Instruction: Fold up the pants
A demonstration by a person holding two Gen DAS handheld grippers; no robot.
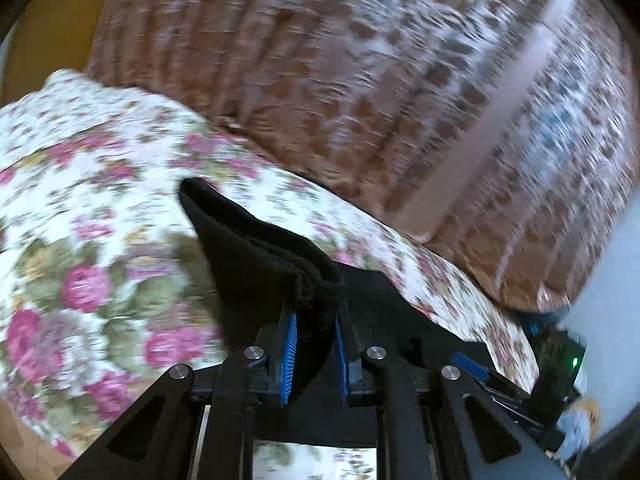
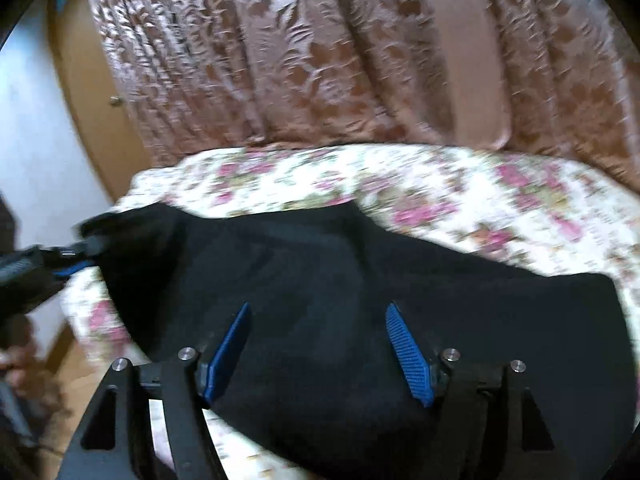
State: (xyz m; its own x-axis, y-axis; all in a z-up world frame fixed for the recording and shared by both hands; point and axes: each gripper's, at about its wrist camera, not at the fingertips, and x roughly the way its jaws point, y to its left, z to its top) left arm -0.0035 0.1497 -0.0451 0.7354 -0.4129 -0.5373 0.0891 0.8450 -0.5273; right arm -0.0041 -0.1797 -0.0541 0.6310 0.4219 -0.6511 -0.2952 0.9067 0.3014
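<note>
The black pants lie across a floral bedspread. In the left wrist view my left gripper is shut on a thick folded edge of the pants, which rises from between the blue pads. That gripper also shows at the left edge of the right wrist view, holding the pants' corner. My right gripper hangs over the middle of the pants with its blue pads wide apart and nothing between them. Both views are motion-blurred.
A brown patterned curtain hangs behind the bed. The floral bedspread fills the left of the left wrist view. A wooden panel and a pale wall stand to the left. The right gripper's body shows at the lower right.
</note>
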